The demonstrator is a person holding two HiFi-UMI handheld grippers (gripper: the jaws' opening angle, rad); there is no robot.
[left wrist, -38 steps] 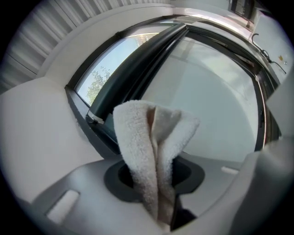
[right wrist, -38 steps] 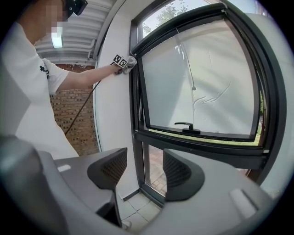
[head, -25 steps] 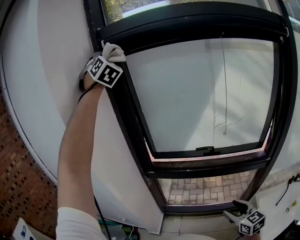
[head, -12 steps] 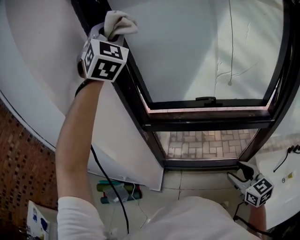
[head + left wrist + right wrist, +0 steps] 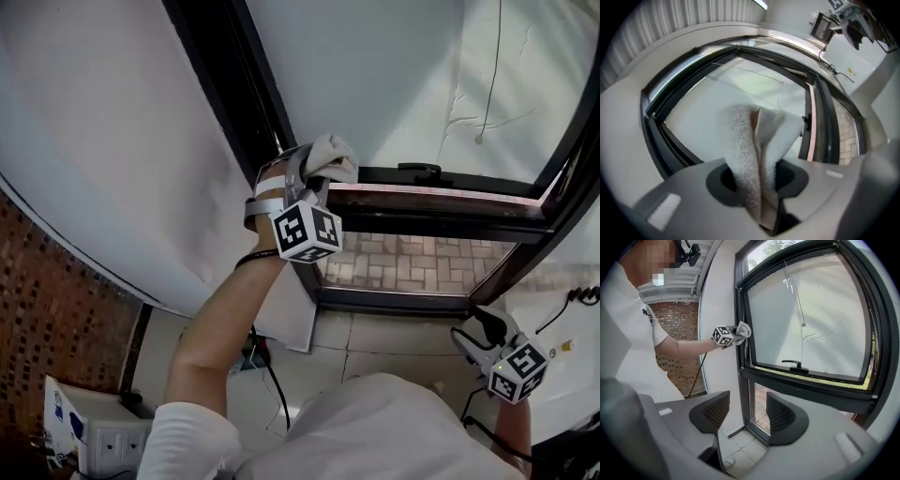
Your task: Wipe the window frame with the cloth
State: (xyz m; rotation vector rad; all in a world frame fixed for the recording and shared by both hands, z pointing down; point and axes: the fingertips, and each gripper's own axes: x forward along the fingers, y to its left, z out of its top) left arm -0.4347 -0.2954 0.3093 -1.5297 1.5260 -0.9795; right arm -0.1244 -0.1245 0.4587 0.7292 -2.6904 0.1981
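Observation:
A white terry cloth point(image 5: 330, 157) point(image 5: 759, 140) is pinched in my left gripper point(image 5: 314, 183), which is shut on it. The cloth presses against the black window frame point(image 5: 234, 84) where its left upright meets the lower crossbar. In the right gripper view the cloth point(image 5: 742, 330) touches that same upright point(image 5: 740, 310). My right gripper point(image 5: 480, 330) point(image 5: 744, 416) hangs low at the bottom right, open and holding nothing, apart from the frame.
A black window handle point(image 5: 418, 170) point(image 5: 796, 364) sits on the lower crossbar. A thin cord point(image 5: 487, 75) hangs in front of the frosted pane. A white wall point(image 5: 103, 159) lies left of the frame, with a brick wall point(image 5: 47, 319) beyond. A cable point(image 5: 267, 375) trails to the floor.
My left gripper has slid the cloth down the left upright, from near the top corner to the lower crossbar. The head view has tilted downward. My right gripper has stayed low.

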